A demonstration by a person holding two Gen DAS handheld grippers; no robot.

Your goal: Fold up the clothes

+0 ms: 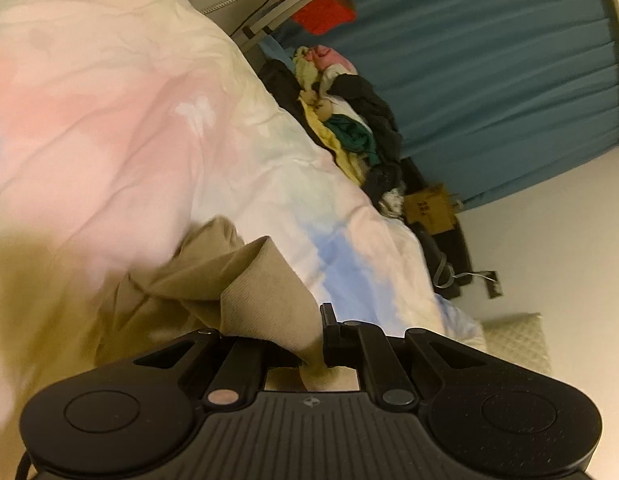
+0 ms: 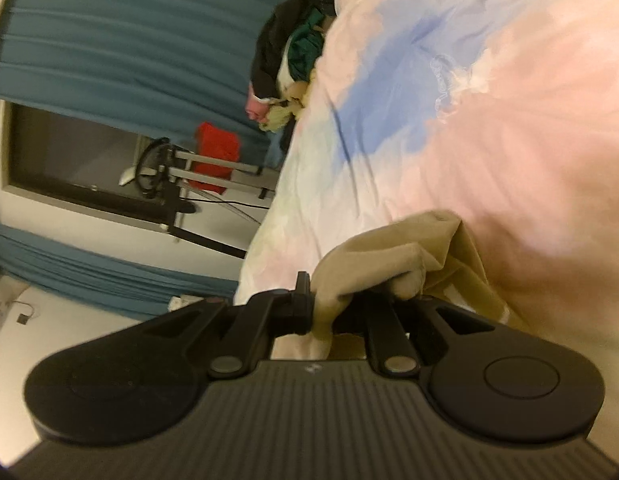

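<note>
We count one ribbed khaki garment [image 1: 245, 280], clamped by both the left gripper [image 1: 313, 344] and the right gripper [image 2: 321, 312]. It hangs over one pastel, wrinkled duvet [image 1: 149, 120]. One mixed clothes pile [image 1: 349, 120] appears beyond, blurred.

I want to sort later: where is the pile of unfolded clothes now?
The clothes pile lies at the far edge of the pastel bedcover, before the blue curtain.

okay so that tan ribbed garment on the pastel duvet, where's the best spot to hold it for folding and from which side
Probably at its edges, as now: the tan ribbed fabric garment is already pinched in the left gripper and the right gripper, each shut on a bunched fold. Come from the near side, low over the pastel tie-dye duvet; the cloth is limp, so two spread holds along one edge keep it taut.
</note>
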